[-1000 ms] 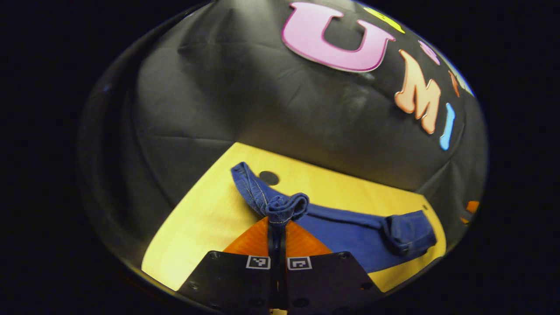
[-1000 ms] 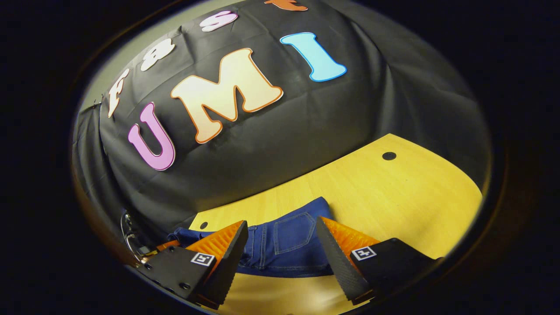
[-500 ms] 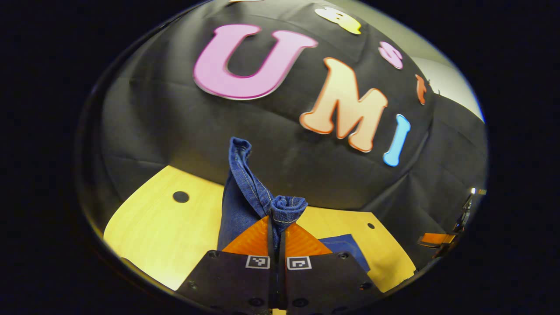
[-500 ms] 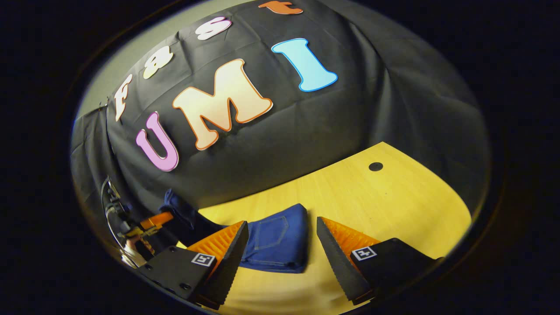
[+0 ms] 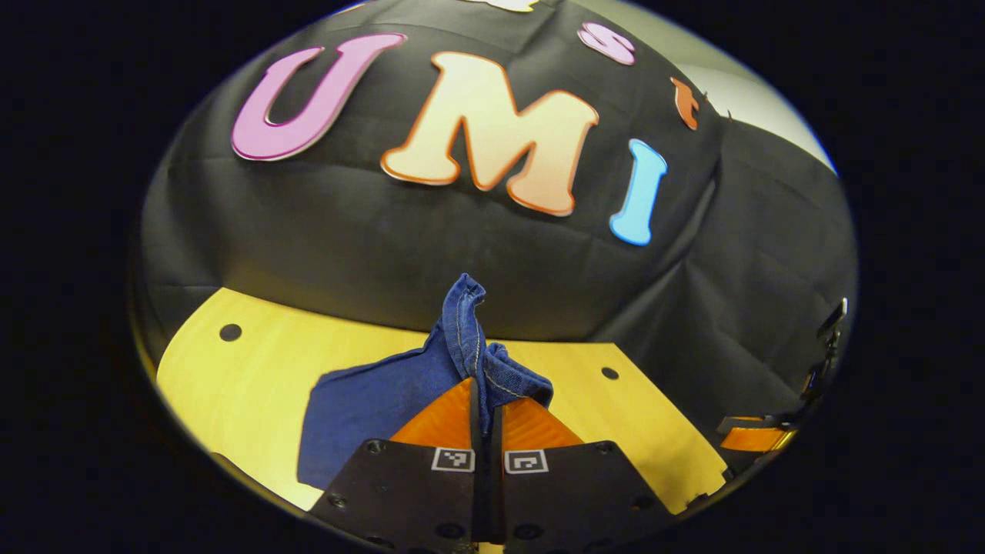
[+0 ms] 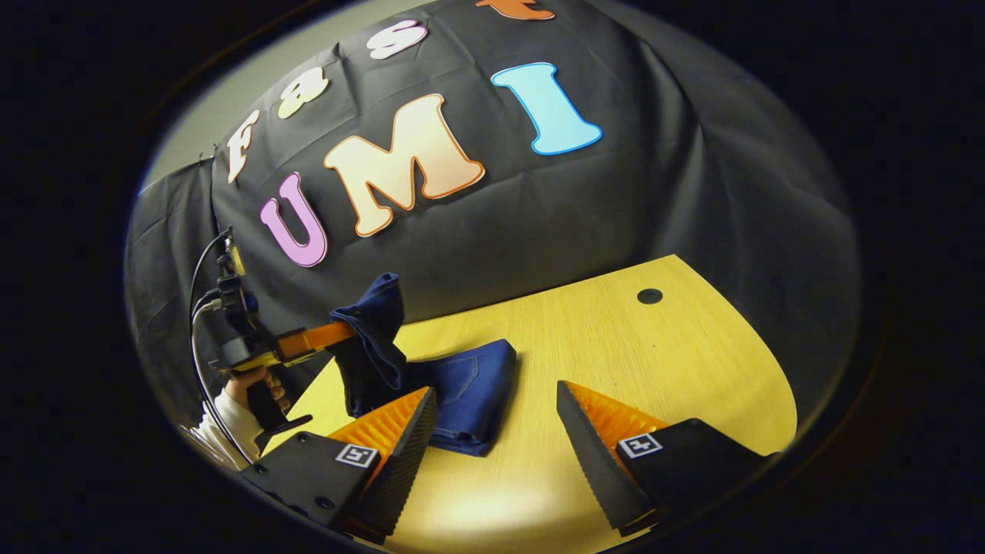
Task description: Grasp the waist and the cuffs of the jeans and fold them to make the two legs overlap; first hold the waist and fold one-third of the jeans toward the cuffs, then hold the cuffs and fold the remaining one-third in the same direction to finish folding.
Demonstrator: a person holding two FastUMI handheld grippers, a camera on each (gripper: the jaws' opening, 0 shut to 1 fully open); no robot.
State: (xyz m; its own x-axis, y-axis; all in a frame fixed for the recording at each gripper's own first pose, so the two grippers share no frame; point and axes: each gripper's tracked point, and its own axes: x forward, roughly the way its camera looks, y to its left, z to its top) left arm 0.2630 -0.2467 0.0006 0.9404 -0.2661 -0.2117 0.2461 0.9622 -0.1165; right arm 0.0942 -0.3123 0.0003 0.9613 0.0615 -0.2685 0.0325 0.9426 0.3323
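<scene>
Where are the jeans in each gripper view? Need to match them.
Left gripper view: jeans bottom centre, cuff end pinched upright in the left gripper, the rest on the table.
Right gripper view: jeans left of centre, one end lifted.
Shared landmark: the left gripper clamping the raised denim.

Both tongs, the left tongs (image 5: 486, 400) and the right tongs (image 6: 496, 431), have black bodies with small screws and square black-and-white markers. Black cables loop above the farther tongs; the hand (image 6: 258, 385) gripping its handle wears a white sleeve (image 6: 219, 435).
</scene>
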